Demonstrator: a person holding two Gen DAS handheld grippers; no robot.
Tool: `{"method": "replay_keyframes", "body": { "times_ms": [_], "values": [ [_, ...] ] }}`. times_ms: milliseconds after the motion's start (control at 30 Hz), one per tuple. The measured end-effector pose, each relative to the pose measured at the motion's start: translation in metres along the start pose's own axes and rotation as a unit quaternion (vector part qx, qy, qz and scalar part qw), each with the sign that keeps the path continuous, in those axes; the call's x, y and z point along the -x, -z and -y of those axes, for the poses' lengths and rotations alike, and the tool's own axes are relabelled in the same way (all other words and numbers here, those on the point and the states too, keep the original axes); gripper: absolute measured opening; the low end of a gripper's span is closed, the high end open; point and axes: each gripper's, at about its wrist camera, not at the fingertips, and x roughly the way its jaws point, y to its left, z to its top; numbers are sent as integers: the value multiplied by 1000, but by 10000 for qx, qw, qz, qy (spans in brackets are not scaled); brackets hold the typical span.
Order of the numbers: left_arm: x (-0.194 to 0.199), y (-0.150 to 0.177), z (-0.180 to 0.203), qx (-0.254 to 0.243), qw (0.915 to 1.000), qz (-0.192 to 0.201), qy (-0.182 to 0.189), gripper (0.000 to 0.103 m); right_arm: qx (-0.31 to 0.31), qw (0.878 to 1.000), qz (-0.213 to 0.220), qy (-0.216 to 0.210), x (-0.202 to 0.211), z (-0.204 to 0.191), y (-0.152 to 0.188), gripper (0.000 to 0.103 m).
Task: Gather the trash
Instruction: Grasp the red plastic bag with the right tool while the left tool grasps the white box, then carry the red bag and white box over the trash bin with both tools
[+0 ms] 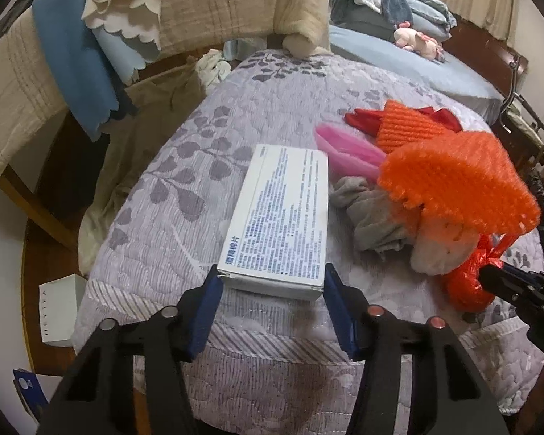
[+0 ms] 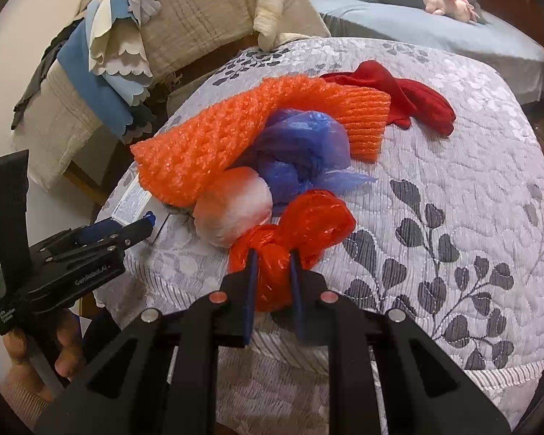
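Observation:
A white cardboard box with blue print (image 1: 279, 217) lies on the quilted bed (image 1: 199, 152). My left gripper (image 1: 272, 275) is open, its jaws on either side of the box's near end. My right gripper (image 2: 273, 253) is shut on a knotted red plastic bag (image 2: 297, 232), also seen in the left wrist view (image 1: 468, 282). Beside the bag lie a white wad (image 2: 232, 206), a blue plastic bag (image 2: 301, 152) and orange foam netting (image 2: 206, 145). The left gripper shows at the left of the right wrist view (image 2: 141, 224).
Red cloth (image 2: 409, 98), a pink item (image 1: 348, 152) and grey cloth (image 1: 373, 214) lie on the quilt. Blankets hang over a chair (image 1: 72, 72) to the left. A white paper bag (image 1: 60, 308) stands on the floor. A second bed with a pink plush toy (image 1: 417, 40) lies behind.

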Motion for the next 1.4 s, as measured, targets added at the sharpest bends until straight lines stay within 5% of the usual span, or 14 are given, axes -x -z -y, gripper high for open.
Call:
{"method": "replay_keyframes", "body": {
  "times_ms": [633, 1400],
  "values": [
    [81, 0, 21, 246, 9983, 472, -235, 54, -98, 9992, 374, 123, 69, 26, -12, 16],
    [134, -20, 145, -304, 9962, 809, 84, 54, -385, 9934, 947, 512, 166, 108, -14, 16]
  ]
}}
